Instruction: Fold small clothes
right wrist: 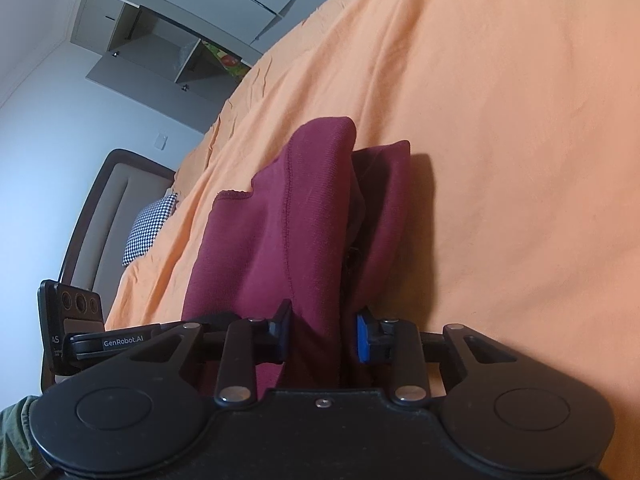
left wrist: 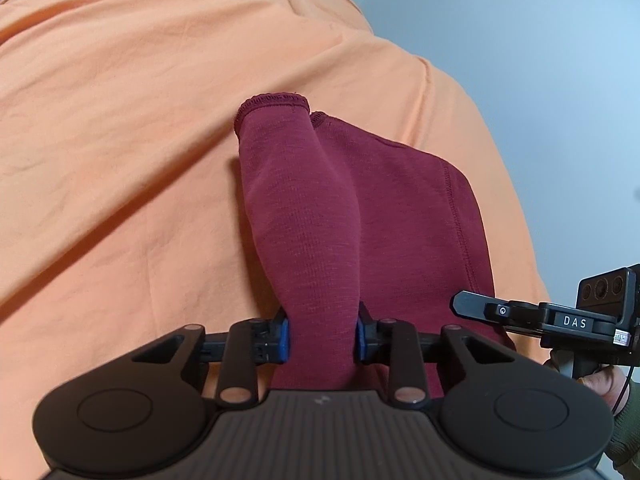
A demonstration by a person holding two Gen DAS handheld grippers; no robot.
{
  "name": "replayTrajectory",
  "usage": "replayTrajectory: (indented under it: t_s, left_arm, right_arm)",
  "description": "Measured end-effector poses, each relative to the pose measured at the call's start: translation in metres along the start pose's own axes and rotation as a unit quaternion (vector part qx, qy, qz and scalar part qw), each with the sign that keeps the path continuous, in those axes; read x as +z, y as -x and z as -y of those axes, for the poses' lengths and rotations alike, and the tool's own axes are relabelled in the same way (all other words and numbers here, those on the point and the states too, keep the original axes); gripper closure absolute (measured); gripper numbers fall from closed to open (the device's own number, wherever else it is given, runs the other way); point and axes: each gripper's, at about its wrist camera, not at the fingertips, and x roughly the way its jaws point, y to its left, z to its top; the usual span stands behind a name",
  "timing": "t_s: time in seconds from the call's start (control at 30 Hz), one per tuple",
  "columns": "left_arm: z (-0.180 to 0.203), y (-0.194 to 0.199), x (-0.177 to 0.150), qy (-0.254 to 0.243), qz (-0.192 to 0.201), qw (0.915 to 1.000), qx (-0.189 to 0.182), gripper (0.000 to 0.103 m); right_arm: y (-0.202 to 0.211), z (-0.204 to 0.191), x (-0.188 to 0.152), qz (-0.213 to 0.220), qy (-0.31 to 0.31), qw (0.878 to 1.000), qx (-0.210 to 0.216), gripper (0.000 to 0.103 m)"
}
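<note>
In the left wrist view, the white letters "DAS" stand on the dark body of the right tool (left wrist: 460, 306), which reaches in at the right edge of the scene; a small white sticker (left wrist: 621, 337) just right of those letters carries print too small to read. In the right wrist view, the left tool (right wrist: 280, 320) at the left edge bears "GenRobot.AI" in white along its black arm. On its camera block (right wrist: 68, 320), only the cut-off letters "AS" show, with tiny print beneath that cannot be read.
</note>
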Motion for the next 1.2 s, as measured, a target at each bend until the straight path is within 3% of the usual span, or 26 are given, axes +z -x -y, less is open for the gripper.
replayTrajectory:
  t_s: [0.47,0.73,0.97,1.2]
  left_arm:
    - [0.005,0.042,-0.022,0.002,0.018,0.9997,-0.017,0.073]
    - [-0.012,0.068,-0.057,0.039,0.025,0.9988,-0.014,0.073]
    - [-0.045,0.110,-0.067,0.056,0.054,0.9969,0.003,0.073]
    - [-0.102,0.166,-0.055,0.082,0.098,0.9911,0.037,0.073]
  right_arm:
    - [0.039,-0.035,-0.014,0.008,0.021,1.000,0.012,0.072]
    - [0.048,-0.056,-0.042,-0.009,0.025,1.000,0.011,0.072]
    - [0.026,-0.099,-0.057,-0.037,0.053,0.998,0.021,0.072]
    - [-0.032,-0.170,-0.054,-0.058,0.096,0.993,0.037,0.071]
